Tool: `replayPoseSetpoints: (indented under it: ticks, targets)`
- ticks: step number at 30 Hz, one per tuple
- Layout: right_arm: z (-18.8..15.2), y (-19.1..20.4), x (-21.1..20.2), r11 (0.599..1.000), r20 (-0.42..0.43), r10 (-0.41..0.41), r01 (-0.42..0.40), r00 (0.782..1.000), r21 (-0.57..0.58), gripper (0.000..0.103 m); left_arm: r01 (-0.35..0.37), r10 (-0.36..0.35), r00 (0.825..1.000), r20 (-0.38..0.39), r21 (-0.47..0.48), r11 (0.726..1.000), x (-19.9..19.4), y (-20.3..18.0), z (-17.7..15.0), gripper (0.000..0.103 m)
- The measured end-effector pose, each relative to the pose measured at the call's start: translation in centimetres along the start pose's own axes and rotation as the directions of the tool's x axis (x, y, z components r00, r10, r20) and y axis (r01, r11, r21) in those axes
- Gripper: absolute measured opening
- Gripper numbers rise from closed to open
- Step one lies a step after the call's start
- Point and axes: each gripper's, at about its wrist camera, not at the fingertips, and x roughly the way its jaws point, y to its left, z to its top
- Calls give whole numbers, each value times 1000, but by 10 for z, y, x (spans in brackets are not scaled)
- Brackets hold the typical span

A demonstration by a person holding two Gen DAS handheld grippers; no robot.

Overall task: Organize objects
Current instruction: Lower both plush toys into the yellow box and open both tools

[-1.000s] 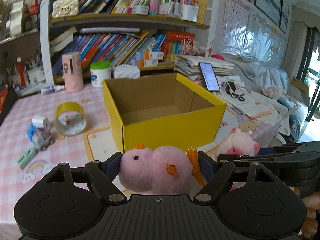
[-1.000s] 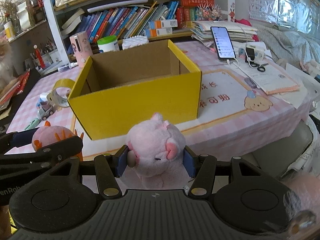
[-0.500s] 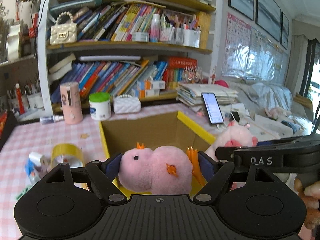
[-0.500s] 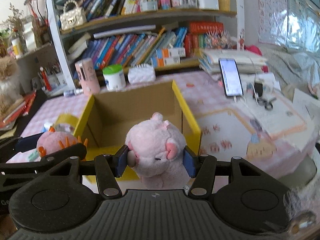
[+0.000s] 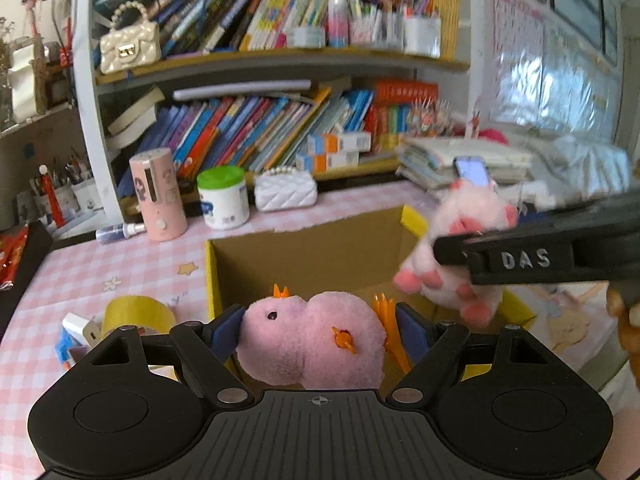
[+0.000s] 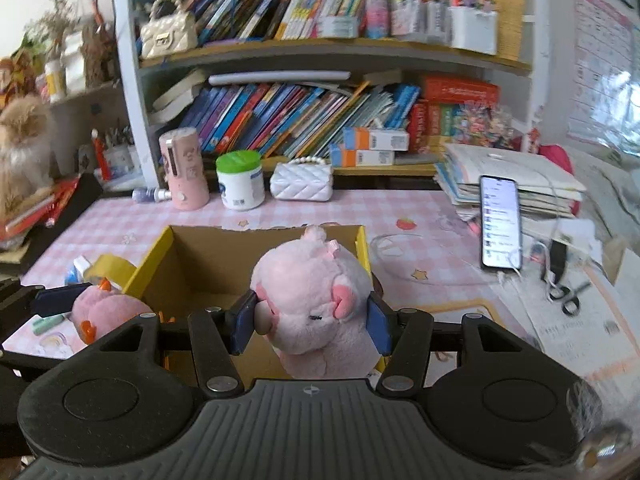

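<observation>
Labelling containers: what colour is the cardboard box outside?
Yellow; the cardboard box shows best in the right wrist view.

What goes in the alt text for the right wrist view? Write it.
The right gripper clamps a pale pink plush pig over an open yellow cardboard box on a pink checked table. At left, the left gripper holds a pink plush with orange spikes; bookshelves stand behind.

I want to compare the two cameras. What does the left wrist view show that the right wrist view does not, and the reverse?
Only the left wrist view shows the side of the right gripper, lettered DAS. Only the right wrist view shows a fluffy cat, scissors and the phone's whole lit screen. Both show the yellow box, the pink plush with orange spikes in the left gripper, the pink pig plush, the tape roll and the green-lidded jar.
</observation>
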Motion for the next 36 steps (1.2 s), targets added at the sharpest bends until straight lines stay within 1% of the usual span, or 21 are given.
replayPoseSetpoints:
  ticks: [5,9,14,18,20,23,26,29,30,31,33,36]
  targets:
    - [10,6,41,993,-57,52,-58,997,-104,53,-25,28,996,-80,38,999,35,-9,1,81]
    - [13,14,81,977,-146,83,-109,986,-182,53,-33,42,989,-139,66,997,56,-13,0,81]
    - [13,25,123,937,-273,97,-181,957,-300,53,-31,50,979,-197,96,995,73,-15,0,82]
    - [12,31,145,909,-352,108,-236,930,-345,54,-31,53,972,-229,99,995,81,-14,-1,82]
    - [12,34,152,898,-375,109,-253,920,-359,55,-30,53,969,-243,98,995,85,-13,-1,82]
    - [12,39,158,880,-386,91,-255,918,-400,56,-24,50,963,-266,99,995,90,-14,-2,82]
    - [14,41,163,877,-397,81,-255,914,-408,58,-25,54,962,-267,110,994,90,-18,0,83]
    - [14,42,167,877,-388,73,-245,919,-413,62,-34,62,961,-270,109,993,91,-20,0,83]
    - [15,42,168,879,-383,74,-242,921,-411,63,-36,63,962,-264,109,993,90,-20,0,86]
    - [15,42,167,882,-376,79,-241,923,-405,65,-43,70,965,-252,111,993,88,-20,0,87]
    - [16,41,165,889,-359,95,-242,928,-389,73,-61,86,971,-222,116,991,83,-20,1,87]
    - [20,39,157,901,-322,100,-223,941,-373,81,-74,90,979,-185,93,993,72,-14,3,89]
